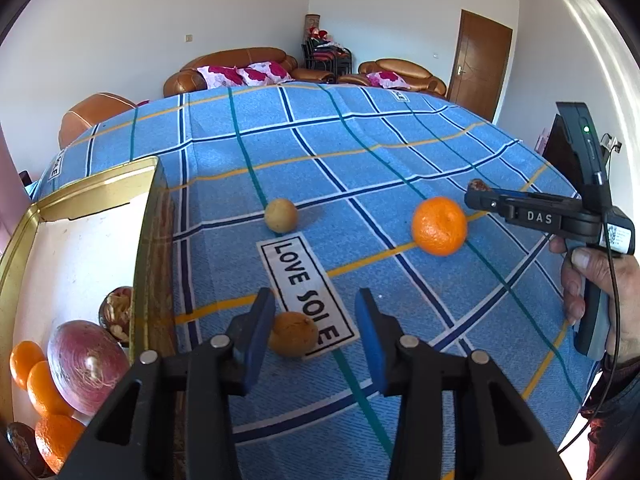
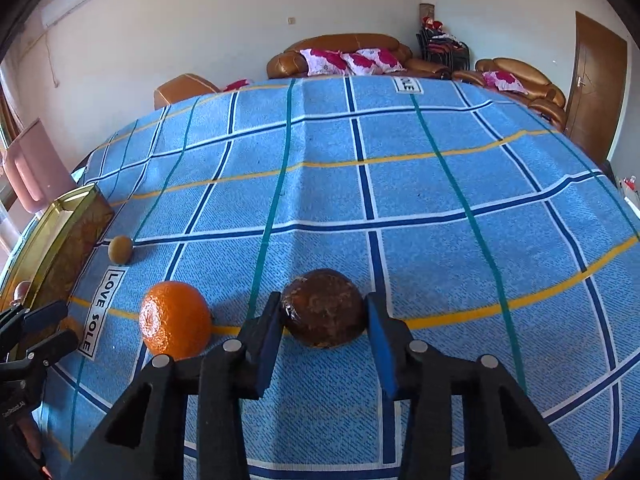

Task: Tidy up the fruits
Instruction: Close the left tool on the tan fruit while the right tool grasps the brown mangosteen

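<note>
Starting at the left, the gold tin (image 1: 154,216) held several oranges (image 1: 44,384), a large reddish fruit (image 1: 86,364) and a dark fruit behind it. Right of the tin, the left gripper (image 1: 316,328) stood with fingers spread wide, gripping nothing; a small brown fruit (image 1: 294,334) lay between them on the blue checked cloth (image 1: 400,152), beside the left pad. A pale round fruit (image 1: 281,215) sat farther out. Farther right of the tin lay an orange (image 2: 175,319), then the dark brown fruit (image 2: 323,307) between the right gripper (image 2: 322,314) pads, apparently touching both, though grip firmness was unclear.
</note>
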Demonstrator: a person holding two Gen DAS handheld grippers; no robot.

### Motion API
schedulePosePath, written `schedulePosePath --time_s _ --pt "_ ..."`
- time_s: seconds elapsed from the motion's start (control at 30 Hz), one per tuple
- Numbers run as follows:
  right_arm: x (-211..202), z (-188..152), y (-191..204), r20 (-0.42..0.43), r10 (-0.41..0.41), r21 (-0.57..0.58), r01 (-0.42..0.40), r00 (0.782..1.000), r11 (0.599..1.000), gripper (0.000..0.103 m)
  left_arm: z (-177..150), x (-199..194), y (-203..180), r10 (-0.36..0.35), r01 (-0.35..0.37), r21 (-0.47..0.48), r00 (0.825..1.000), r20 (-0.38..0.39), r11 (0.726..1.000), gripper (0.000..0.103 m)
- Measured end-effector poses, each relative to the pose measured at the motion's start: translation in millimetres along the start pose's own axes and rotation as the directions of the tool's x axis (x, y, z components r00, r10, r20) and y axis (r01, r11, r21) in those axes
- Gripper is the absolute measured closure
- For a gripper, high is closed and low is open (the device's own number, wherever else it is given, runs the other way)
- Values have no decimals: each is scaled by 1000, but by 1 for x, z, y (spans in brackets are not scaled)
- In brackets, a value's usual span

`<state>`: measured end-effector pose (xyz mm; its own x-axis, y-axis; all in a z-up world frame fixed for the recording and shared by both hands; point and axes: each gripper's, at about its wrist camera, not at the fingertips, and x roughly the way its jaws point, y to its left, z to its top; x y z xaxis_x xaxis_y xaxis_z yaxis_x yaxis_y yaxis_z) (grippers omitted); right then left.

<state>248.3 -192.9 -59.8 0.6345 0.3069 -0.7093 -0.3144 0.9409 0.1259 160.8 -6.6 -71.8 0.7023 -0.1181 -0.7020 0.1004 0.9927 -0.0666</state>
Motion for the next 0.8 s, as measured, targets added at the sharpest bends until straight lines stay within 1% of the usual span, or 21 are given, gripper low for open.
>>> schedulePosePath --time_s 0.2,0.3,0.4,0.5,0.53,0.73,0.8 --pt "-26 -8 8 87 -24 -24 26 996 999 60 1 2 1 -11 11 0 1000 -8 1000 59" --pt "-42 -16 14 135 -4 -23 8 991 1000 60 1 3 -1 -6 6 3 1000 -13 1000 60" --pt "-51 -19 18 173 -15 -30 20 985 999 60 2 6 -1 -2 2 6 1000 -23 1000 60" --pt "-47 -17 18 159 -4 -31 9 987 999 60 5 13 0 14 -14 4 999 -39 1000 60" --pt "-47 -17 17 158 -1 -30 6 987 1000 60 6 16 0 20 -20 3 999 -48 1000 63" --pt "-45 -17 16 152 8 -31 -4 988 1000 60 9 20 4 -11 8 -38 997 -83 999 63" --pt "-46 -18 20 158 -4 -46 11 987 999 60 8 21 2 4 -6 -25 997 -80 1000 63"
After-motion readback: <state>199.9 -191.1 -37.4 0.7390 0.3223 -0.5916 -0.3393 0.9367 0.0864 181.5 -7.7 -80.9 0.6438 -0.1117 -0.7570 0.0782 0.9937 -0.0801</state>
